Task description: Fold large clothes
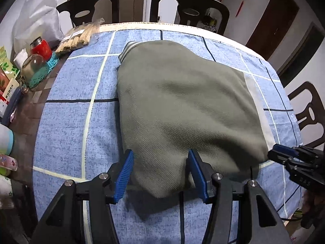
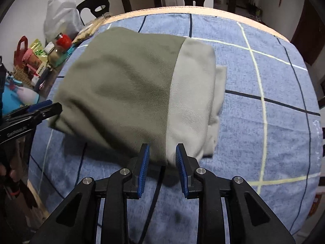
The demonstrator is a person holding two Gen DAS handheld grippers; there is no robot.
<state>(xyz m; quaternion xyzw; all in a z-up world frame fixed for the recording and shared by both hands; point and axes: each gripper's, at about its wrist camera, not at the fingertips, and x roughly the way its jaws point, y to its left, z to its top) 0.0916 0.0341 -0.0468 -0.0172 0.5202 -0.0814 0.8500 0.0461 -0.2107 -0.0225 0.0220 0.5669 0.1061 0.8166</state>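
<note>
Both of our tongs hang over the near edge of the folded shirt (image 1: 182, 105). Our left tongs (image 1: 160, 162) stand apart, and the near corner of the shirt lies between the two blue pads (image 1: 125, 174). The pads do not squeeze it. Our right tongs (image 2: 162, 156) also stand apart, only less wide. The shirt's near edge sits just past their tips, and nothing is pinched there.

We see that the shirt is dark green with a pale grey part along its right side. It has a striped band at the far left corner. It lies folded into a fat, puffy square in the middle of the table. Under it we see a blue cloth (image 1: 67, 122) with white and dark lines that make big squares. The cloth covers most of the table (image 1: 24, 120).

In the left view, our right tongs poke in from the right edge, close to the shirt's right corner.

On the left side of the table, well away from the shirt, we see a jar with red stuff (image 1: 41, 47), a clear jar (image 1: 33, 65), a bag of snacks (image 1: 79, 36) and a big white bag (image 1: 36, 18). Black chairs (image 1: 186, 8) stand behind the far side of the table.
</note>
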